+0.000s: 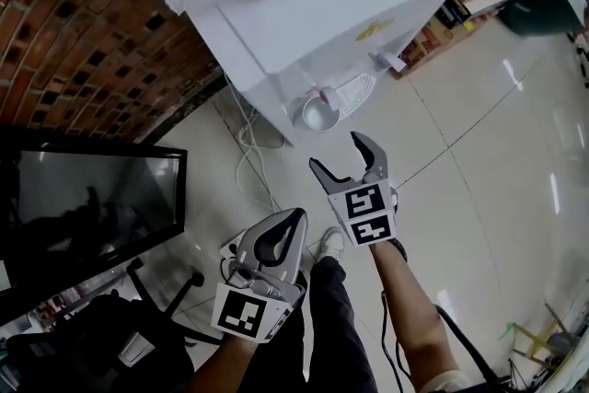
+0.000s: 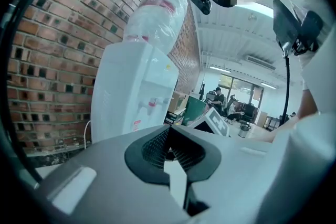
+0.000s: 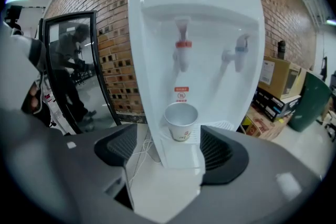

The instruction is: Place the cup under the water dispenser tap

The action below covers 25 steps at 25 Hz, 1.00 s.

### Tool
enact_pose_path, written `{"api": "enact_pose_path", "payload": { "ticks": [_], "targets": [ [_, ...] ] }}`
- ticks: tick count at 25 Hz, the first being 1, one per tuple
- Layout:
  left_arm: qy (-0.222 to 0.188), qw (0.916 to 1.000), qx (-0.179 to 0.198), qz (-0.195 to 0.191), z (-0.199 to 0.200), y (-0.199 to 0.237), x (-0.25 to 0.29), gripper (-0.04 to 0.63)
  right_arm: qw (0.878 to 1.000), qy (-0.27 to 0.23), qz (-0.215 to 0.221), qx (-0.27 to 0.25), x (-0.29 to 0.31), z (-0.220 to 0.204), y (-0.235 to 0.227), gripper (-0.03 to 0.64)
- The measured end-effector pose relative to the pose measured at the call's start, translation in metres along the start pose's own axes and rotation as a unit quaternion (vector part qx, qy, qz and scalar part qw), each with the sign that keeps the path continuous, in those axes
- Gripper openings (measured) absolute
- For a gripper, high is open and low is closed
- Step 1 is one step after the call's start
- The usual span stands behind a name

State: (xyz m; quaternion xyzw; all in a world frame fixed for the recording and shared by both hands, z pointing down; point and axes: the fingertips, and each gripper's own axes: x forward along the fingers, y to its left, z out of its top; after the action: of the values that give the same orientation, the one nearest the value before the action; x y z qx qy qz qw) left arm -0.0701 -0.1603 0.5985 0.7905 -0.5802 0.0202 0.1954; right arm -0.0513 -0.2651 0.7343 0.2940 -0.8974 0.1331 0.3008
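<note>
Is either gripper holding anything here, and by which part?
Nothing is held. The right gripper is open and empty; the cup sits free under the red tap. The left gripper is shut on nothing.

No legible text, small red label [image 3: 181, 93] on water dispenser [image 3: 210, 34] unreadable

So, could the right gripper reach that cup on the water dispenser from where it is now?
Probably yes. The right gripper has its jaws open and empty, aimed straight at the cup under the red tap, and nothing shows in the gap between gripper and cup.
</note>
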Motion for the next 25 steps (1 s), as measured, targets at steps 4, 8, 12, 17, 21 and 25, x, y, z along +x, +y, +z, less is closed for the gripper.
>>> {"api": "enact_pose_path", "payload": {
  "ticks": [4, 8, 12, 17, 21, 25],
  "targets": [
    [-0.019, 0.9996, 0.014, -0.013, 0.033, -0.004, -0.006, -0.009, 1.0, -0.016, -0.014, 0.016, -0.045, 0.037, 0.013, 0.366],
    [-0.03, 0.9994, 0.014, -0.013, 0.064, -0.008, -0.02, -0.009, 0.999, -0.051, -0.012, 0.016, -0.091, 0.083, 0.039, 0.282],
    [-0.046, 0.9986, 0.019, -0.018, 0.096, -0.019, -0.038, -0.009, 0.996, -0.086, -0.021, 0.005, -0.14, 0.122, 0.063, 0.207],
    [-0.078, 0.996, 0.028, -0.031, 0.137, -0.033, -0.061, -0.009, 0.992, -0.123, -0.033, -0.009, -0.194, 0.158, 0.084, 0.13],
    [-0.099, 0.9936, 0.025, -0.048, 0.168, -0.046, -0.082, -0.009, 0.988, -0.147, -0.039, -0.01, -0.232, 0.185, 0.101, 0.105],
    [-0.112, 0.9904, 0.033, -0.074, 0.19, -0.069, -0.105, -0.009, 0.986, -0.163, -0.036, -0.018, -0.267, 0.202, 0.122, 0.081]
  ]
}}
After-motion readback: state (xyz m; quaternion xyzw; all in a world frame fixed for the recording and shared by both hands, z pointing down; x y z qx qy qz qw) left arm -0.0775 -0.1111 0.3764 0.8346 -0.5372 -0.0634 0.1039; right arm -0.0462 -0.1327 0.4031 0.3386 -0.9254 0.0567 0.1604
